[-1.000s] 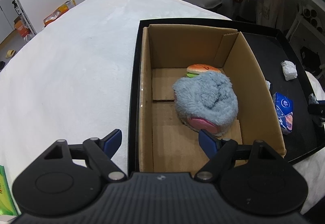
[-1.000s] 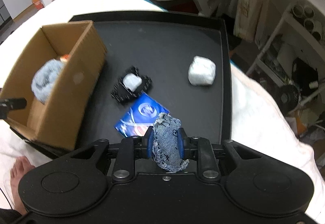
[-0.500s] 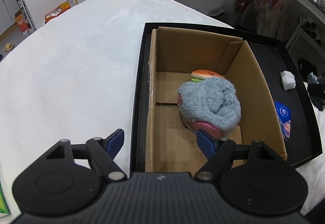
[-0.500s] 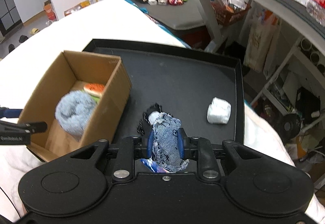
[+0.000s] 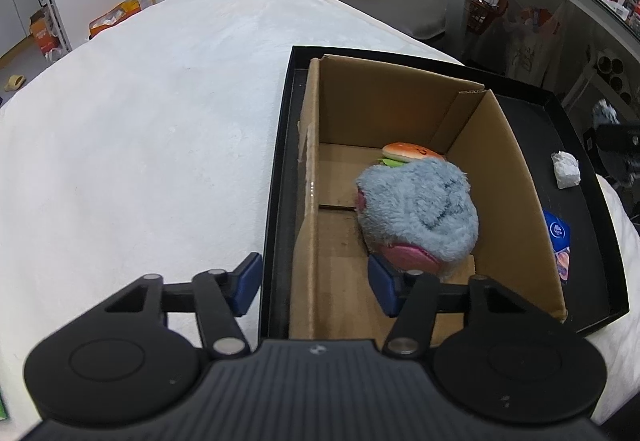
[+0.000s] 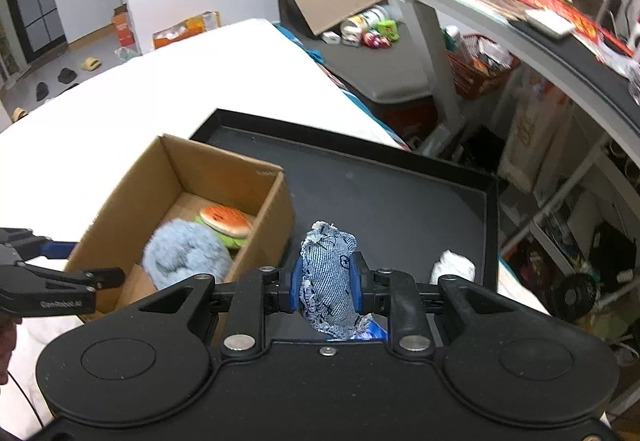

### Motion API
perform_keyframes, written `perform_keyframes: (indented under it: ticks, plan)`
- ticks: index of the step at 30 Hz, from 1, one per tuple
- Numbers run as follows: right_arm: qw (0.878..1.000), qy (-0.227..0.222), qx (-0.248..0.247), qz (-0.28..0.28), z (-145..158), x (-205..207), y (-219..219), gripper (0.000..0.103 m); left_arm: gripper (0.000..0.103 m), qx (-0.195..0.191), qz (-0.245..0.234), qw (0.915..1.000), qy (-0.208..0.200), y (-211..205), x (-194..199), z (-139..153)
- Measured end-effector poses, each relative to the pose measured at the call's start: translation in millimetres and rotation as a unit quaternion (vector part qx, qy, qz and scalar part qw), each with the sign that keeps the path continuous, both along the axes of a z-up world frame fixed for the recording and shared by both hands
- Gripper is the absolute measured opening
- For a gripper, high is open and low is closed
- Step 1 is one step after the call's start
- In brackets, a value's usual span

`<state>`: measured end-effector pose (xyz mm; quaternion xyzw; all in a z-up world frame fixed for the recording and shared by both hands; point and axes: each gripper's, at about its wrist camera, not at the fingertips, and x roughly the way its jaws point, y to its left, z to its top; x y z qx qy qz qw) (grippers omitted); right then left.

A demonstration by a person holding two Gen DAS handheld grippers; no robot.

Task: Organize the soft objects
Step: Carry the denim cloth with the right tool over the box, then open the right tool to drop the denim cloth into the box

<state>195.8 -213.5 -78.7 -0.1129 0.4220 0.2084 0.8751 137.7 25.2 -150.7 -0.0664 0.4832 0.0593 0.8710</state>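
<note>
Blue denim pouch (image 6: 330, 277) sits pinched tight in the right gripper (image 6: 326, 283), up beside the box (image 6: 256, 241). Left gripper (image 5: 314, 283) is closing over the box's near wall. Fluffy toy (image 5: 418, 211) and burger (image 5: 412, 153) lie inside the box.

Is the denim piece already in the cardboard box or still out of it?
Out. The denim piece sits pinched in the right gripper above the black tray, beside the cardboard box.
</note>
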Motion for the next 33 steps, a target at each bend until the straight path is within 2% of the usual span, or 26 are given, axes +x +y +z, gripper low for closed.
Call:
perform_keyframes:
  ticks: [3, 5, 7, 10, 26, 30, 33]
  plan:
    - [1.000, -0.010, 0.003, 0.019, 7, 1, 12, 0.023, 0.043, -0.006, 0.003, 1.0000, -0.001, 3, -1, 0]
    - [0.999, -0.017, 0.005, 0.033, 11, 3, 21, 0.023, 0.027, -0.013, 0.004, 0.9999, -0.001, 5, -2, -1]
    - [0.999, -0.023, 0.005, 0.042, 14, 5, 30, 0.023, 0.021, -0.022, 0.007, 0.9997, 0.000, 7, -3, -1]
    - [0.998, -0.026, 0.010, 0.054, 16, 6, 41, 0.023, 0.016, -0.024, 0.008, 0.9997, -0.001, 9, -4, -3]
    - [0.990, -0.052, 0.016, 0.127, 22, 5, 101, 0.024, 0.013, -0.039, 0.005, 0.9992, -0.003, 18, -5, -4]
    - [0.987, -0.078, 0.034, 0.135, 29, 3, 110, 0.028, 0.013, -0.041, 0.004, 0.9992, -0.002, 19, -4, -4]
    - [0.986, -0.082, 0.047, 0.141, 33, 3, 112, 0.030, 0.013, -0.041, 0.004, 0.9991, -0.002, 20, -4, -4]
